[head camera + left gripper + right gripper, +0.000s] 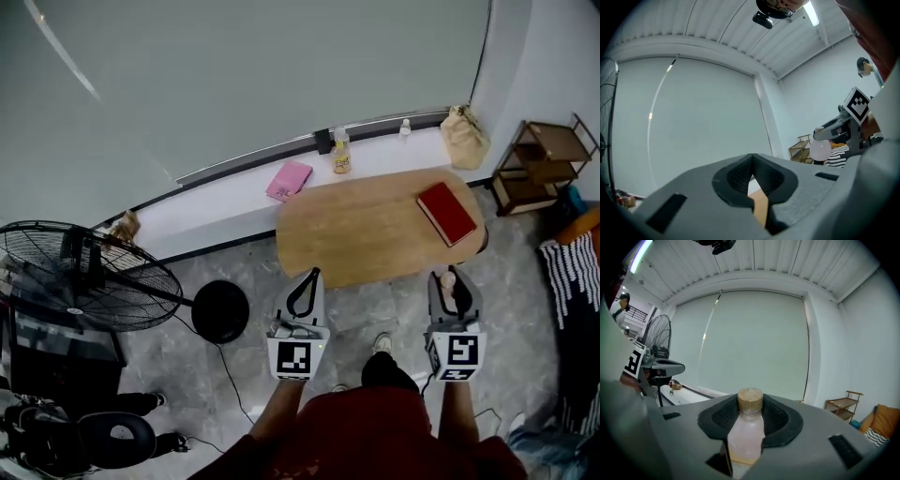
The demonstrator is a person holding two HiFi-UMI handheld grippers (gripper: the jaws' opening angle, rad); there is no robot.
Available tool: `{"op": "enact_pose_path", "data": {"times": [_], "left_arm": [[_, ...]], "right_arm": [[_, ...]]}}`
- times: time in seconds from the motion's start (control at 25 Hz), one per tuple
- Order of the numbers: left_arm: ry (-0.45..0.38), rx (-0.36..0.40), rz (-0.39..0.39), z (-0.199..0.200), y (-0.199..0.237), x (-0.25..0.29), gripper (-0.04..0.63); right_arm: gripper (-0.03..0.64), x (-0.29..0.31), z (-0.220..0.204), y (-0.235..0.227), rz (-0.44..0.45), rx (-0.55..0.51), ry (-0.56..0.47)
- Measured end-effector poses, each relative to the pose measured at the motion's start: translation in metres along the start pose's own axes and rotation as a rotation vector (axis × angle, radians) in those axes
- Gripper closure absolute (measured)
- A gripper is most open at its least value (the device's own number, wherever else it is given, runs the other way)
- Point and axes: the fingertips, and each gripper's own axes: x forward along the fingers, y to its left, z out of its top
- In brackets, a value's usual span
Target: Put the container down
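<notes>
The container (749, 432) is a small, pale, translucent bottle with a tan cap. It stands upright between the jaws of my right gripper (750, 425), which is shut on it. In the head view the right gripper (451, 283) holds the bottle (448, 279) just off the near edge of the oval wooden table (366, 239). My left gripper (312, 277) hangs beside it to the left, also at the table's near edge, with its jaws together and nothing in them. The left gripper view shows those fingertips (751, 161) meeting, and the held bottle (820, 150) off to the right.
A red book (446, 213) lies on the table's right end. On the window ledge behind stand a pink book (289, 180), a yellow-labelled bottle (341, 152) and a paper bag (464, 138). A floor fan (89, 277) is at the left, a low wooden shelf (544, 164) at the right.
</notes>
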Motion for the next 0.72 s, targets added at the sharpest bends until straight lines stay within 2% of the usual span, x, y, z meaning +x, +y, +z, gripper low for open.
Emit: {"op": "enact_pose_path", "data": {"times": [0.36,0.72], "left_arm": [[0.025,0.022,-0.048,0.001,-0.031,0.106,0.591],[0.067,-0.055,-0.072,-0.013,-0.065,0.194,0.591]], "right_arm": [[0.479,0.063,-0.007,-0.079,-0.004,0.026,0.017],[0.479,0.114,-0.021,-0.154,-0.002,0.038,0.042]]}}
